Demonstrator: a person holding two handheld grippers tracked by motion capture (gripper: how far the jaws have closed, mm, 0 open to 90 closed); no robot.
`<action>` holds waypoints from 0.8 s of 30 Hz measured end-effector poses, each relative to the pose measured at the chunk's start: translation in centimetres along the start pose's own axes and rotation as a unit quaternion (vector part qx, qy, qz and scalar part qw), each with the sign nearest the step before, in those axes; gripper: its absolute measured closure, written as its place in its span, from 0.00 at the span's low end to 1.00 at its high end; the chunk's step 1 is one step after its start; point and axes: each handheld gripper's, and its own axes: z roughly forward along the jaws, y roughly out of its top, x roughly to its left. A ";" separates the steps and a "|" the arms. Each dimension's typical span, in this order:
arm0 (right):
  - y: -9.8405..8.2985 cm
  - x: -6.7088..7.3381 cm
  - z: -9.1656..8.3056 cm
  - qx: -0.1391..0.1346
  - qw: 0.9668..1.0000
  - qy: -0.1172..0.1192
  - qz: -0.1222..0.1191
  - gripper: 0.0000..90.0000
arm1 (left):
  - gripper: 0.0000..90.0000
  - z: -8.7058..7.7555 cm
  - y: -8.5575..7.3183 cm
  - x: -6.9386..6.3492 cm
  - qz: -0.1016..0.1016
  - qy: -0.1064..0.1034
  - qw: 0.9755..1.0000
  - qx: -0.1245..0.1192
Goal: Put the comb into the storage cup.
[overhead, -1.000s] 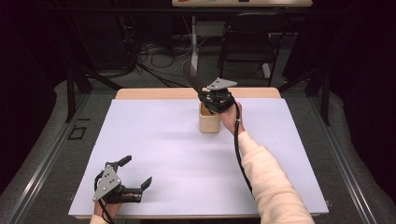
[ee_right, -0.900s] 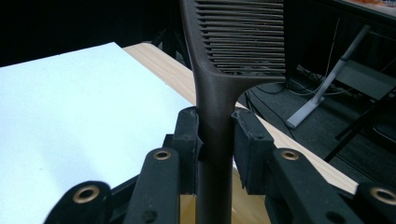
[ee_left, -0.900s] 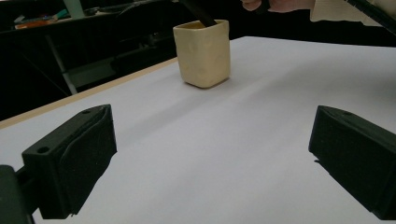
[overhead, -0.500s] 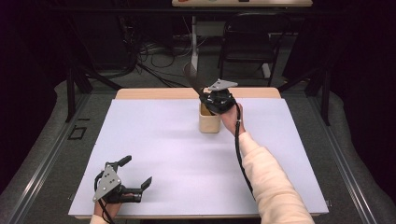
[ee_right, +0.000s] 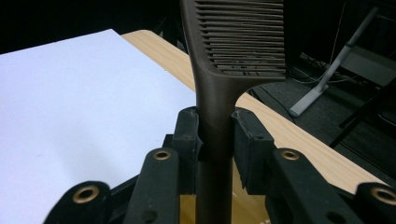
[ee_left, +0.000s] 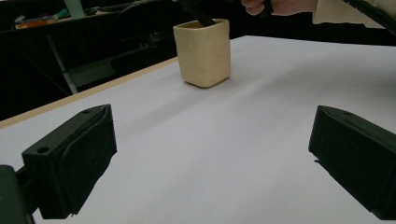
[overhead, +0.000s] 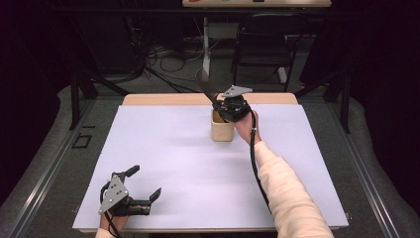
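Right gripper (overhead: pixel 219 101): jaws clamped on the handle of a dark comb (ee_right: pixel 219 84), one pad on each side of the stem. The toothed head rises beyond the fingertips, tilted away from the hand; the handle's lower end runs down between the jaws into the cup (overhead: pixel 222 130), which sits directly beneath the fingers on the white sheet (overhead: pixel 163 148).

Left gripper (overhead: pixel 143 186): jaws wide apart, nothing between them, resting low at the sheet's near edge. The cup (ee_left: pixel 203 51) stands well ahead of its fingertips, slightly toward the left pad (ee_left: pixel 77 154).
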 end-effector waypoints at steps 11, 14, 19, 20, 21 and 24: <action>-0.4 -0.1 0.2 0.010 1.000 0.004 0.002 0.80 | 0.01 0.0 0.0 0.0 0.000 0.001 1.000 0.000; -0.4 -0.1 0.2 0.013 1.000 0.005 0.003 0.80 | 0.01 0.0 0.0 0.0 0.001 0.000 1.000 0.000; -0.6 -0.1 0.3 0.016 1.000 0.007 0.003 0.80 | 0.01 0.0 0.0 0.0 0.001 0.001 1.000 0.001; -0.7 -0.1 0.3 0.018 1.000 0.007 0.003 0.80 | 0.01 0.0 0.0 0.0 0.000 0.001 1.000 0.001; -0.7 -0.1 0.4 0.020 1.000 0.008 0.003 0.80 | 0.01 0.0 0.0 0.0 0.000 0.001 1.000 0.000; -0.9 -0.1 0.5 0.023 1.000 0.009 0.003 0.80 | 0.01 0.0 0.0 0.0 0.000 0.001 1.000 0.001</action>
